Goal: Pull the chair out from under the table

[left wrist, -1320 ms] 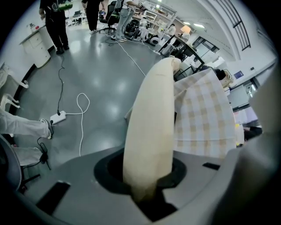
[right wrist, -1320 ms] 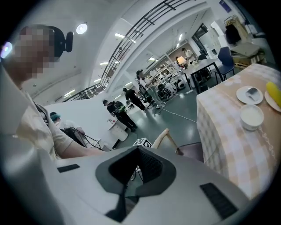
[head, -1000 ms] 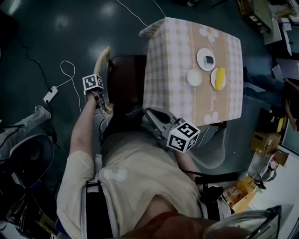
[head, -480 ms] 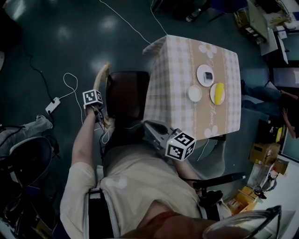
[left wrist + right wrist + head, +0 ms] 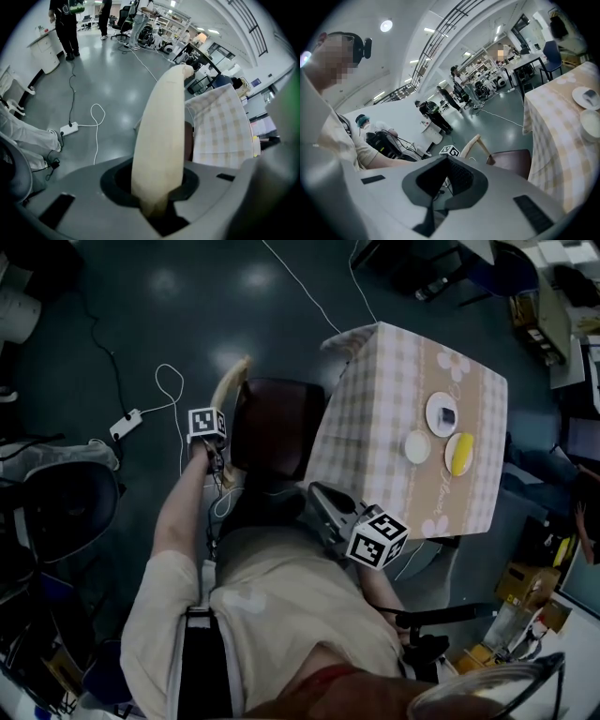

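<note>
The chair has a dark brown seat (image 5: 277, 427) and a cream wooden backrest (image 5: 232, 385). Its seat lies partly under the table with a checked cloth (image 5: 375, 427). My left gripper (image 5: 214, 451) points steeply down and is shut on the backrest (image 5: 161, 140), which rises between its jaws (image 5: 157, 206). My right gripper (image 5: 323, 507) hangs near the table's near corner, beside the seat, shut with nothing in it. In the right gripper view the jaws (image 5: 447, 161) are closed, with the backrest (image 5: 471, 145) and seat (image 5: 513, 161) beyond them.
On the table stand a white plate (image 5: 442, 413), a small bowl (image 5: 417, 446) and a yellow dish (image 5: 459, 454). A power strip (image 5: 127, 424) with a white cable lies on the floor at the left. A black office chair (image 5: 66, 512) stands nearer left. Boxes sit at the lower right.
My left gripper and the backrest it holds have drifted a little away from the table, and slightly more of the seat shows. My right gripper stays shut beside the table's corner.
</note>
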`<state>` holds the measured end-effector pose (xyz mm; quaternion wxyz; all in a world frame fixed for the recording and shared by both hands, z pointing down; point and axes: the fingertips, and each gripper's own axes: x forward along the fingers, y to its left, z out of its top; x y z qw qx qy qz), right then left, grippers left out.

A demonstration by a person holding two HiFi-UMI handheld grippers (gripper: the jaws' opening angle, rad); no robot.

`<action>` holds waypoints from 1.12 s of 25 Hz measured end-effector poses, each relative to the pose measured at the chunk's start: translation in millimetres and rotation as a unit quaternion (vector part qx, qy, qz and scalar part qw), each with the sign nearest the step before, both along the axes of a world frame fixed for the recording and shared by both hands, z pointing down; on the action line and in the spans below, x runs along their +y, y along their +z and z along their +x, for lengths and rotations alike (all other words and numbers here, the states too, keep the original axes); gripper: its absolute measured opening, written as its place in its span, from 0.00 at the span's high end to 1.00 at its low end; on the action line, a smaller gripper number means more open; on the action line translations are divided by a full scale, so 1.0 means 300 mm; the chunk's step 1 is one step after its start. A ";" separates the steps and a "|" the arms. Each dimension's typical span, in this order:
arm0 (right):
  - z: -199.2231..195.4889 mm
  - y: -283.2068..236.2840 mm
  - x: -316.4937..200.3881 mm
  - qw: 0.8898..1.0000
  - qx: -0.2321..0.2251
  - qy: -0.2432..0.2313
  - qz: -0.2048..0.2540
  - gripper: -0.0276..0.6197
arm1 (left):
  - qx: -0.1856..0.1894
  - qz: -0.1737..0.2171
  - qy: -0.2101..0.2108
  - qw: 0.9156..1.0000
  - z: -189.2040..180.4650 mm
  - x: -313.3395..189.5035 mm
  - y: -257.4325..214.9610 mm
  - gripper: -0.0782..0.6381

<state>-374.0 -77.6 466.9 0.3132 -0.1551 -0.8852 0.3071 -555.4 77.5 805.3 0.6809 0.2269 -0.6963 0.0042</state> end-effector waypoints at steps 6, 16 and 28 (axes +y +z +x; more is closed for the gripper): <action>-0.002 0.001 0.017 1.000 0.004 -0.006 -0.006 0.94 | -0.005 -0.009 -0.005 1.000 -0.015 0.056 -0.014 0.76; 0.012 0.006 0.001 1.000 0.006 0.009 -0.006 0.94 | -0.024 -0.017 -0.020 0.999 -0.103 0.137 -0.027 0.76; 0.009 0.009 0.071 1.000 0.009 -0.007 0.003 0.94 | -0.021 -0.012 -0.039 0.999 -0.087 0.203 -0.011 0.76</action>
